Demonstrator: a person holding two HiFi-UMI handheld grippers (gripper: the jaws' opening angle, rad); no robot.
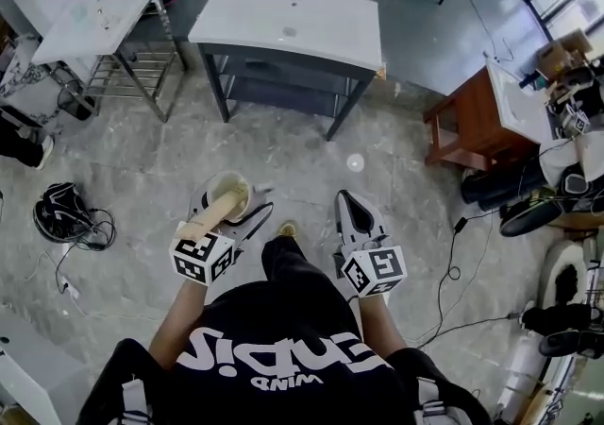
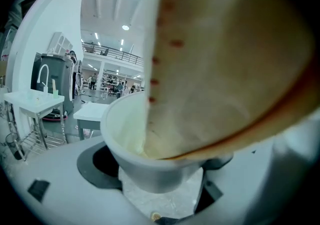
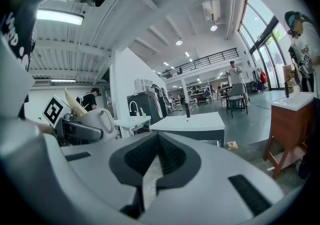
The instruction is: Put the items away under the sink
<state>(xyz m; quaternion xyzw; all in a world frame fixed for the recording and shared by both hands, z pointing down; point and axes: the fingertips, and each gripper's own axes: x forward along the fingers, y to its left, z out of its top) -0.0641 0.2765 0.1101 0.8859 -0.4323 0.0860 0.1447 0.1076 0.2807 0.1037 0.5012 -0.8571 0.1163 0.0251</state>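
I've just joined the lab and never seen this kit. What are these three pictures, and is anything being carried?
No robot here: a person wears a head camera and carries a hand-held gripper in each hand. The head view looks down on both. The other two pictures come from cameras riding on each gripper, looking along its jaws. The left hand-held gripper is shut on a white cup with a flat beige piece standing in it. The right hand-held gripper has its jaws together on nothing. Ahead, on the grey floor, stands the sink cabinet.
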